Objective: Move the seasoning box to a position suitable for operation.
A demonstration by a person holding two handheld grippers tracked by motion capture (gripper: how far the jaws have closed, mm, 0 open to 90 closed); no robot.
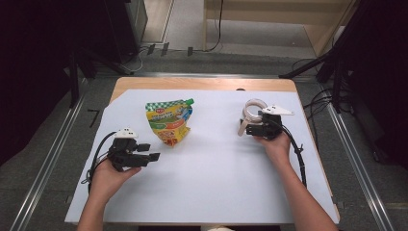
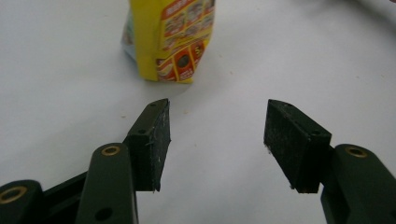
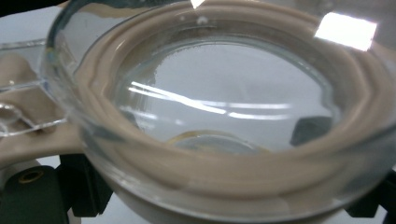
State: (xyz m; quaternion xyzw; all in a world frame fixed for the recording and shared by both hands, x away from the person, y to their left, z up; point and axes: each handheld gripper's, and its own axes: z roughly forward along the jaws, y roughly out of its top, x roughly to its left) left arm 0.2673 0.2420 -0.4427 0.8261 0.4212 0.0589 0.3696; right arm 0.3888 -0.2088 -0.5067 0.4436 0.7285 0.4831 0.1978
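- Left hand-held gripper released, jaws spread over white bench.
- Right hand-held gripper grasping clear lid.
- Yellow pouch lies flat.
- Grey floor, dark surrounds.

Yellow pouch flat, clear lid upright
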